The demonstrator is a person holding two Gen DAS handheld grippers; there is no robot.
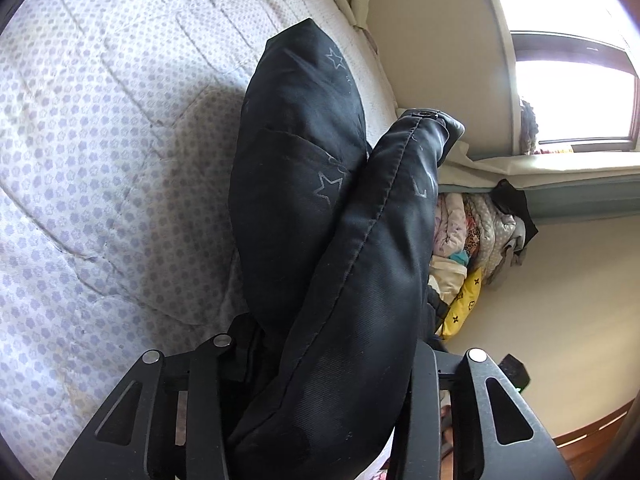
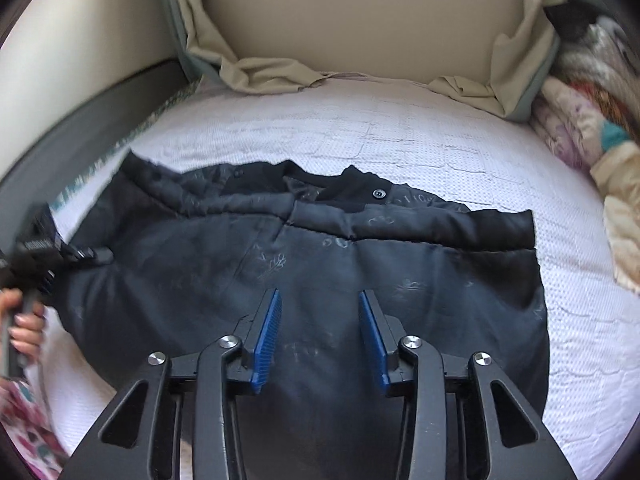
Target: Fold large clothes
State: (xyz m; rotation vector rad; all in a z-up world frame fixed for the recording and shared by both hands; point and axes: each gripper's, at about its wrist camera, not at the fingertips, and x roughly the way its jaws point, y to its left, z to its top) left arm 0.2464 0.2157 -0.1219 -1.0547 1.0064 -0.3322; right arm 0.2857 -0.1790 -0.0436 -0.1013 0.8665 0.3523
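1. A black padded jacket [image 2: 304, 264] with faint star and plant prints is spread across the bed [image 2: 460, 148], its collar with 1 button [image 2: 379, 193] turned toward the headboard [image 2: 360, 28].
2. In the right wrist view, the right gripper [image 2: 320, 336] is seen pointing down over the jacket's near part; its 2 blue pads [image 2: 267, 340] stand partly apart, with jacket fabric seen in the gap behind them. No fabric is seen pinched, and whether the tips touch the cloth cannot be told.
3. In the left wrist view, a thick fold of the jacket [image 1: 344, 272] is seen bunched between the jaws of the left gripper [image 1: 320, 360]. The pads are hidden by the cloth, and the jaws are partly closed around it.
4. From that gripper, the held fold rises in 2 puffed lobes above the quilt.
5. In the right wrist view, the left gripper [image 2: 86, 256] is seen at the jacket's left edge, held by a hand [image 2: 24, 324] at the frame's left margin; this part is blurred.
6. A pile of clothes [image 1: 476, 248] is stacked at the bed's far side, beside the wall.
7. A window [image 1: 576, 92] is seen above the pile in the left wrist view.
8. Beige cloth [image 2: 272, 68] is crumpled at the headboard's foot.
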